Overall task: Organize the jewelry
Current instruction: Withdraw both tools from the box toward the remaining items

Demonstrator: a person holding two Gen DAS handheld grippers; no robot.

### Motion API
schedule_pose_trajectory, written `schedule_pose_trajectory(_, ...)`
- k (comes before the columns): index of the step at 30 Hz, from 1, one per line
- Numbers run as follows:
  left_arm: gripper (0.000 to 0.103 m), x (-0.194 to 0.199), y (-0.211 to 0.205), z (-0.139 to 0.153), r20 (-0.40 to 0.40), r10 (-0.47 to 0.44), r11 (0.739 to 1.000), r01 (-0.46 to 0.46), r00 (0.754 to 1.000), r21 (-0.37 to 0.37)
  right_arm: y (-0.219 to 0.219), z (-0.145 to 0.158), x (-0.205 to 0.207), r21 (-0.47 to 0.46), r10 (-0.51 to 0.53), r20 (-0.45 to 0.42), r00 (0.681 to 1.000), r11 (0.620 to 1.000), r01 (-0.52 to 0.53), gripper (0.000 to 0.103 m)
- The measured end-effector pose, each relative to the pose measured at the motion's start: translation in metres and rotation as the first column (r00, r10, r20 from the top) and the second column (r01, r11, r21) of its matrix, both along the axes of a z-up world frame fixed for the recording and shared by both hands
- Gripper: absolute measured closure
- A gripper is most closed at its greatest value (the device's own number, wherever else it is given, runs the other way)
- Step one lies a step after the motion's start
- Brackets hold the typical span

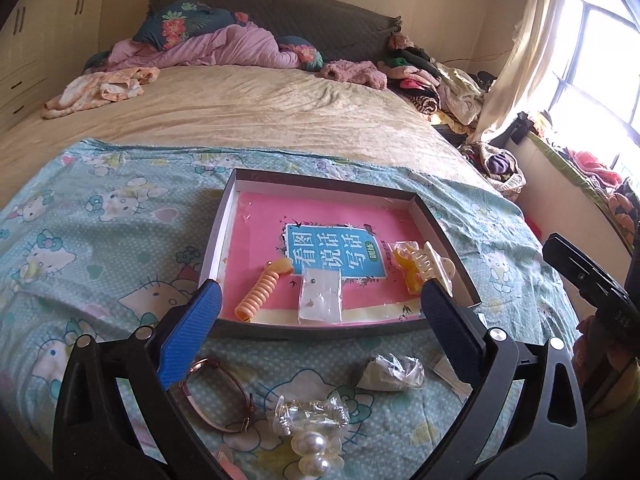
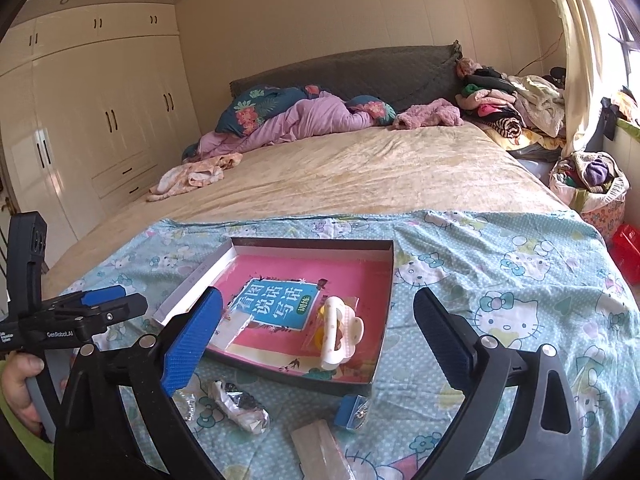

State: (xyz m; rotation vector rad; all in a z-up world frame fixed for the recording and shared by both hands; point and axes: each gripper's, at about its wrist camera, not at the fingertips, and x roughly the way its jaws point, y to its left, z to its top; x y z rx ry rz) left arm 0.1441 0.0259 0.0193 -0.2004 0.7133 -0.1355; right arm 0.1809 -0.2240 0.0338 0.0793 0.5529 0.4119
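On the bed's cartoon-print sheet (image 1: 100,208), a shallow box (image 1: 224,216) collects sorted pieces; left gripper (image 1: 320,304) and right gripper (image 2: 320,312) hover spread wide and empty, apparently between picks.

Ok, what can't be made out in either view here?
- Pearl piece, left wrist view: cut off by the bottom edge.
- Crumpled clear packet: contents too small to tell.
- Blue item, right wrist view: too small to identify.
- Orange coil: hidden behind the right tool's finger there.
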Motion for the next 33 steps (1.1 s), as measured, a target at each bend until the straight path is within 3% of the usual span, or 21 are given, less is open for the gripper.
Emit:
schedule_pose_trajectory(19, 0.01, -0.038, 0.007, 0.017, 0.048, 0.019, 1.0, -0.019, 0.999, 0.007, 0.003, 0.027, -0.036, -0.005, 0.049, 0.068, 0.996, 0.999, -0.049, 0.006)
schedule_pose_trajectory(33, 0.01, -0.062, 0.017, 0.018, 0.048, 0.047, 0.998, -0.048, 0.998, 0.03, 0.009, 0.019, -0.051, -0.031, 0.092, 0.05, 0.995, 0.995, -0.09, 0.005)
